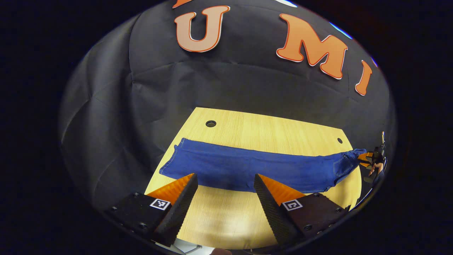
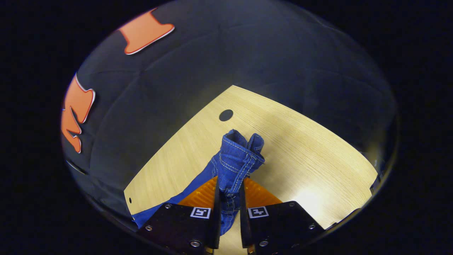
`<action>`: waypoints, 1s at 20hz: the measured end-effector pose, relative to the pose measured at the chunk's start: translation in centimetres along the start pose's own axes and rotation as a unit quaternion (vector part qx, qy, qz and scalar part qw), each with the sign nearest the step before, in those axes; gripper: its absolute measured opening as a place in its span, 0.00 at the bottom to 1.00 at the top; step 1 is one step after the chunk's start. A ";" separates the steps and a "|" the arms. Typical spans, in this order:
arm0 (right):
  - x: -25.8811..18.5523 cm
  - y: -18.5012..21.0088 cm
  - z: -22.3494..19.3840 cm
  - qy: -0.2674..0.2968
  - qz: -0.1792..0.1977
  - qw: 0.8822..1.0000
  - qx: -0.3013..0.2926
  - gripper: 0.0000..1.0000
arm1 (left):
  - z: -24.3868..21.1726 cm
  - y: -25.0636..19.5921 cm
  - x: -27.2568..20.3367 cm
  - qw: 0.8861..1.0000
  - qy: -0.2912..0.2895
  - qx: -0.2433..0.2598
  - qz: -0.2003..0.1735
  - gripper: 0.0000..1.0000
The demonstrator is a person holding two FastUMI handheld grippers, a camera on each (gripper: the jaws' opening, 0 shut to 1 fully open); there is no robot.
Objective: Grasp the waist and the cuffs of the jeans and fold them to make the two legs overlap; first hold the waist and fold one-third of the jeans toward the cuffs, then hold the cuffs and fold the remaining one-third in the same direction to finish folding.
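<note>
Jeans (image 1: 247, 168): blue denim, lying stretched lengthwise across the wooden counter (image 1: 269, 131), legs overlapping in one long strip, between the counter's two round holes (image 1: 211, 123) and its near edge.

Right gripper (image 2: 229, 193): jaws clenching on a bunched fold of the jeans' waist end, stitched seams standing up above the fingertips; seen at the jeans' far right end in the left gripper view.

Left gripper (image 1: 225, 182): jaws released, spread wide, hovering just beside the jeans' near edge toward the cuffs, gripping nothing.
</note>
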State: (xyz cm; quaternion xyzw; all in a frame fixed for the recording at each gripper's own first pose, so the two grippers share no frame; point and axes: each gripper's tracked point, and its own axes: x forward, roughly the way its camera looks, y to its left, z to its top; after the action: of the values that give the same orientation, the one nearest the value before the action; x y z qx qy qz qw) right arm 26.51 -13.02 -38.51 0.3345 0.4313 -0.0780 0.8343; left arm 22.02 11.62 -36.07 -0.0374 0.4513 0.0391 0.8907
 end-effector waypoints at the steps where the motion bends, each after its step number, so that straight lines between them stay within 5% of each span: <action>1: -0.7 1.0 0.0 -0.009 0.003 1.000 -0.010 0.24 | 0.0 0.1 -0.1 1.000 -0.002 0.000 -0.006 0.99; 12: -8.4 12.2 -2.5 -0.053 0.070 0.989 -0.122 0.24 | -0.5 5.2 1.5 0.999 -0.005 -0.020 -0.026 0.99; 20: -8.0 21.4 -8.9 -0.025 0.104 0.978 -0.177 0.24 | -1.4 10.4 3.2 0.998 0.003 -0.052 -0.019 0.98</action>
State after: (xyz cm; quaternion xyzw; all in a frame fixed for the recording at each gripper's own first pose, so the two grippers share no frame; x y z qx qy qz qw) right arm 24.59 7.59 -25.44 0.2229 0.3801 0.0782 0.8943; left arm 21.71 21.97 -39.81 -0.0926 0.4509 0.0454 0.8866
